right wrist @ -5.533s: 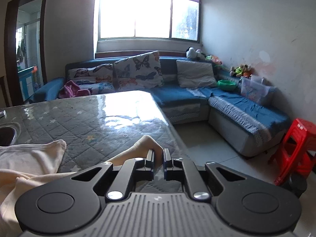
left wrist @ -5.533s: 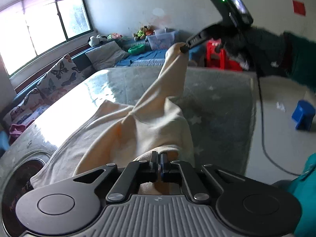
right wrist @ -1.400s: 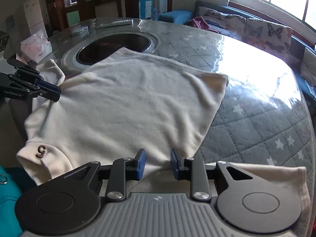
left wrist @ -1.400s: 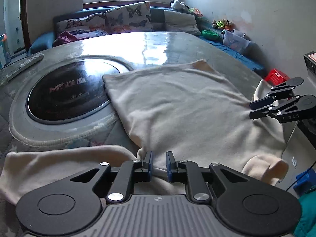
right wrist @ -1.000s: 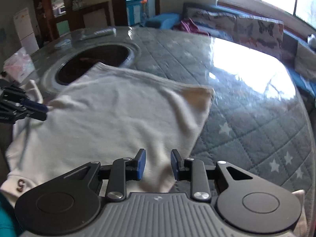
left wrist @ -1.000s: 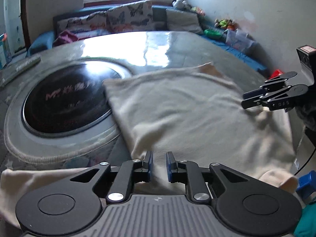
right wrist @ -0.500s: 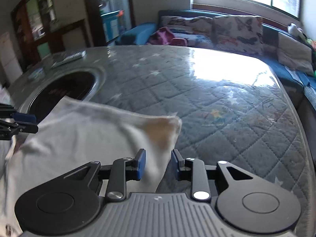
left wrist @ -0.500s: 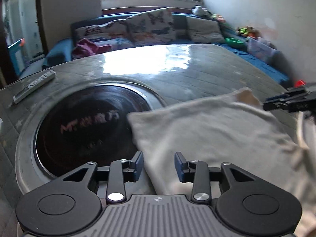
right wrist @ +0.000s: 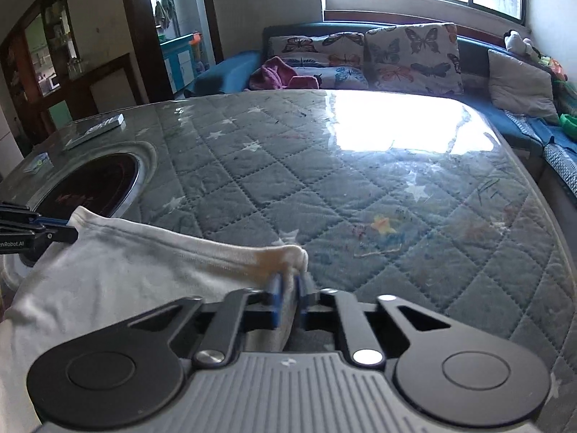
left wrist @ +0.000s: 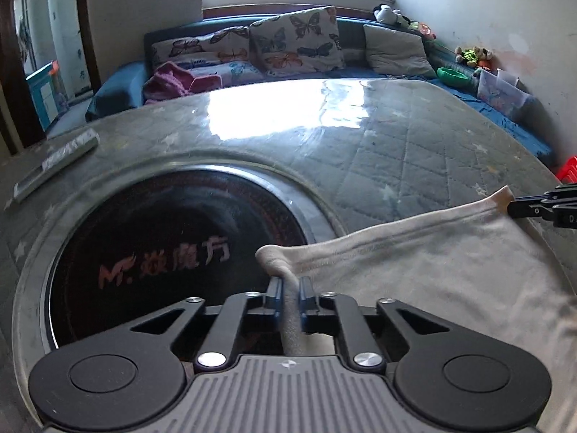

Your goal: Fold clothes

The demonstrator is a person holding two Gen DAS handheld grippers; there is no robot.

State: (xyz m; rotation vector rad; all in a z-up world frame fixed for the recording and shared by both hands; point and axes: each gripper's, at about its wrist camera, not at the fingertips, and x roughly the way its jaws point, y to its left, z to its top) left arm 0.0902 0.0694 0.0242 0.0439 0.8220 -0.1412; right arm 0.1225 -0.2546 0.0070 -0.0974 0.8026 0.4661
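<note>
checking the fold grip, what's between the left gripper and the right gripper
A taut hem of the cream garment spans from the left gripper to the right gripper, each shut on a corner. Both wrist views show it, above the quilted table.

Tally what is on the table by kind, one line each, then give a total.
Cream garment: 1
Remote control: 1
Black round cooktop set into the table: 1
Small packet near the table edge: 1
Total: 4
</note>
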